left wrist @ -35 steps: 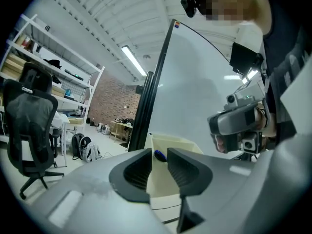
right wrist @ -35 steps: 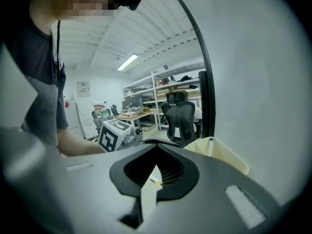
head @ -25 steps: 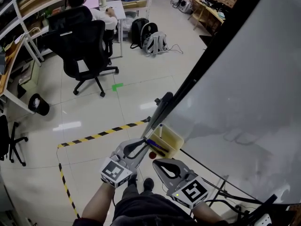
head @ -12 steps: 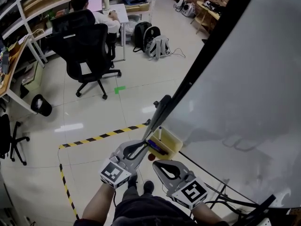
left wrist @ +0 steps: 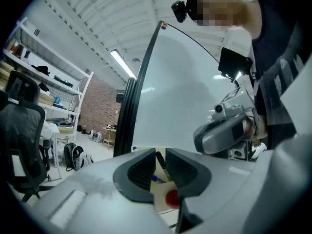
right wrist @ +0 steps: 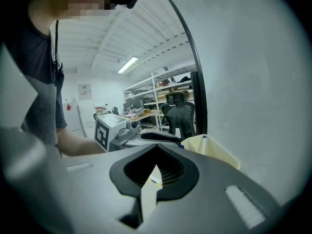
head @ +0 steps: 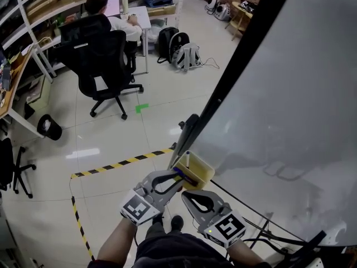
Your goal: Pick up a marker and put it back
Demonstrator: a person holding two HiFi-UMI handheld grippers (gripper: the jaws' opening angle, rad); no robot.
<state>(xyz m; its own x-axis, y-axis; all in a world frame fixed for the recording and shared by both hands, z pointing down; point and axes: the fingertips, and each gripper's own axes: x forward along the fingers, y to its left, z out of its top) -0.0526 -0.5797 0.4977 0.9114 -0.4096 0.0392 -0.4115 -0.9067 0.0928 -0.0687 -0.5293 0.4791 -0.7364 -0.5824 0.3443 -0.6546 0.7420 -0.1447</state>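
Note:
A pale yellow tray (head: 203,169) hangs on the whiteboard's lower edge, with markers lying in it. In the head view my left gripper (head: 177,176) has its tips at the tray's near end. It is shut on a dark marker (head: 186,176) with a blue end that lies along the tray. In the left gripper view the black marker (left wrist: 160,162) sits between the jaws, with the tray (left wrist: 163,193) and a red round thing (left wrist: 171,198) behind it. My right gripper (head: 188,195) hovers just below the tray, shut and holding nothing. The right gripper view shows the tray (right wrist: 214,150) ahead on the right.
The whiteboard (head: 290,110) with its black frame fills the right side. Yellow-black tape (head: 120,162) crosses the tiled floor. A person sits in a black office chair (head: 103,54) at a desk far left. Backpacks (head: 178,49) lie on the floor beyond.
My left gripper has edged right and forward, so its tips now reach the tray's near end. The right gripper has stayed in place.

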